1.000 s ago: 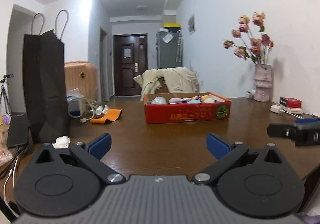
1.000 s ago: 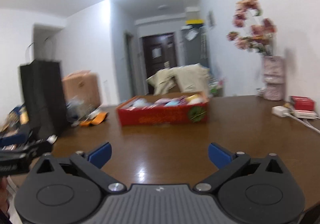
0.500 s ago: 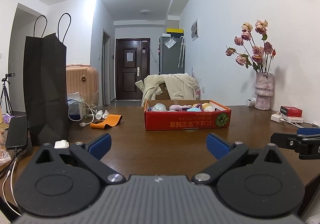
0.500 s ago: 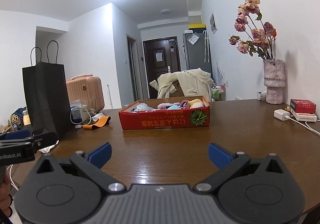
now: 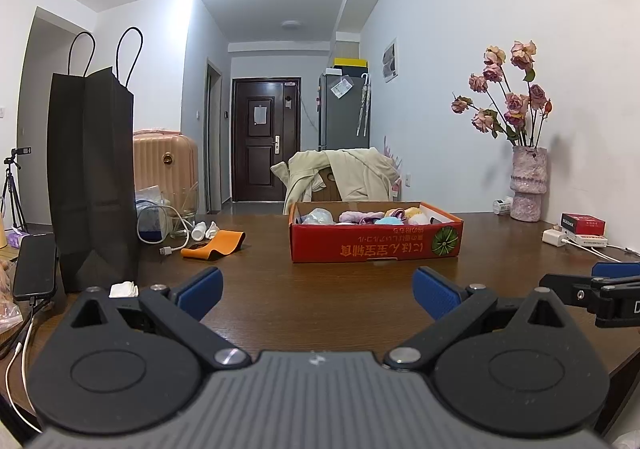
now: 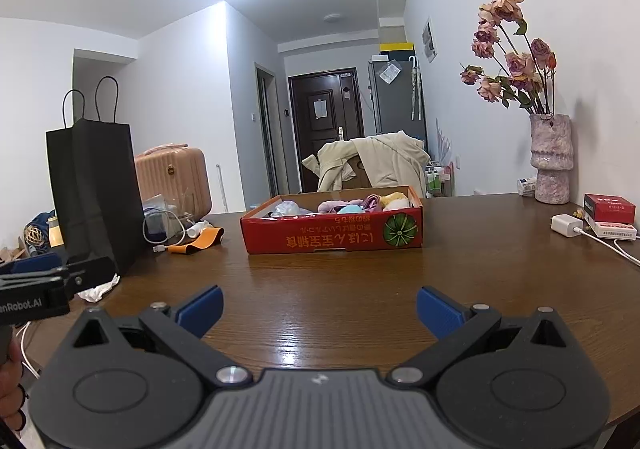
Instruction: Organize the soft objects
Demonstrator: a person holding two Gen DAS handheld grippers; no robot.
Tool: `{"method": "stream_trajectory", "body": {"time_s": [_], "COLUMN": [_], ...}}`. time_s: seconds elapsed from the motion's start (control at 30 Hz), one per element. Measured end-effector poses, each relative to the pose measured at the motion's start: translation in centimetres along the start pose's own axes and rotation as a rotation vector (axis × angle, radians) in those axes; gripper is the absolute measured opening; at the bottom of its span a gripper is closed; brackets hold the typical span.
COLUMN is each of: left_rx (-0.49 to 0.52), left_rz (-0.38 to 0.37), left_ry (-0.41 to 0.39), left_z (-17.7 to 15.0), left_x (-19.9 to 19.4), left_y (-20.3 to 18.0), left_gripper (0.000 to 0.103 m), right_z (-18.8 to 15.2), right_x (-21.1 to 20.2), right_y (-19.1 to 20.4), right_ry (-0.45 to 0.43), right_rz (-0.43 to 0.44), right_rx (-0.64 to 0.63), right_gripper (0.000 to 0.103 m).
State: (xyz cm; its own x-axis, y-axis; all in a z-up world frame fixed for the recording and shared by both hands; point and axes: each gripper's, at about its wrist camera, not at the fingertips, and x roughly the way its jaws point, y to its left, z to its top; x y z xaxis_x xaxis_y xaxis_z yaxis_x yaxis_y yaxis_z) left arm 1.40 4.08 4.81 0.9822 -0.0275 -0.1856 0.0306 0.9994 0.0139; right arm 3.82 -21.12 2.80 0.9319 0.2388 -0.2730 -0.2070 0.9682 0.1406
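A red box [image 5: 376, 247] is seen in the middle of the brown table [image 5: 320, 301], well away from both grippers. The soft things [image 5: 362, 216] are piled inside the box, in pink, blue, yellow and white, and they can be seen over its rim. The left gripper [image 5: 318, 287] is held low above the near part of the table, with its blue fingers [image 5: 200, 288] spread wide and nothing held between them. The right gripper [image 6: 319, 303] is held the same way, with its blue fingers [image 6: 438, 311] wide apart and nothing between them. Both grippers are pointed at the box. A tall black bag [image 5: 92, 177] is stood on the left side of the table, and a white crumpled tissue [image 5: 124, 289] is found just beside its foot. An orange strap [image 5: 214, 245] is laid between the bag and the box. A vase of pink flowers [image 5: 528, 185] is set by the wall on the right, and a small red pack [image 5: 582, 224] is placed near it.
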Motion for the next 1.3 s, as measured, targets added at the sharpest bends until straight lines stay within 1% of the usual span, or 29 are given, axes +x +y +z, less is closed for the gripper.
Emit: {"method": "stream_trajectory", "body": {"time_s": [1.3], "left_rx": [0.004], "left_rz": [0.002], "left_ry": [-0.006], "left_z": [0.13], "left_x": [-0.11], "left_y": [-0.12], "left_gripper": [0.103], "right_z": [0.17], "right_x": [-0.13], "right_y": [-0.25], "right_ry": [-0.009], "right_rz": [-0.007], "right_rx": [0.007], "right_gripper": [0.103]}}
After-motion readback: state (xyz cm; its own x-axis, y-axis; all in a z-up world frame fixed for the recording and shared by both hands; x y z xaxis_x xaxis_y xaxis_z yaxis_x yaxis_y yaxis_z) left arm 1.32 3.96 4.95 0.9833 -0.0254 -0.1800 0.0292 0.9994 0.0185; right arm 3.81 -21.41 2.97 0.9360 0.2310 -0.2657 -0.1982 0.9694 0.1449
